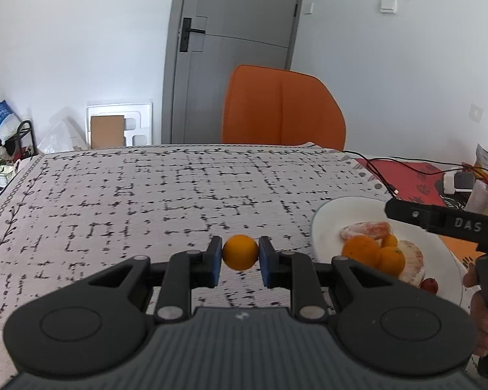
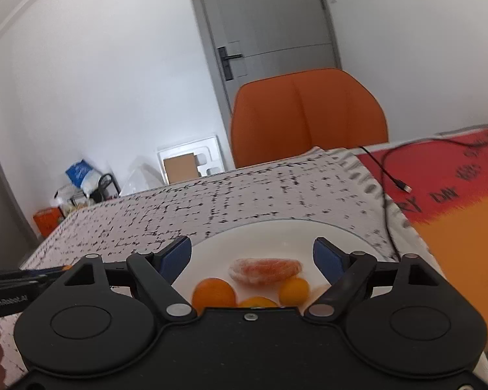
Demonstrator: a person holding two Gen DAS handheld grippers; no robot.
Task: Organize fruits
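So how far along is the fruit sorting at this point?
Unclear which way it runs. The white plate holds a peeled segment cluster, several small oranges and, in the left view, a red fruit. In hand: the left gripper clamps one small orange above the patterned cloth. The right gripper hovers open over the plate.

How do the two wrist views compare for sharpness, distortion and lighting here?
Left wrist view: mostly sharp, the small orange crisp between the left gripper's pads; fisheye bends the door frame. Right wrist view: softer, the tablecloth pattern smeared, fruit on the plate slightly blurred. Both: even daylight, faint shadows, no glare.
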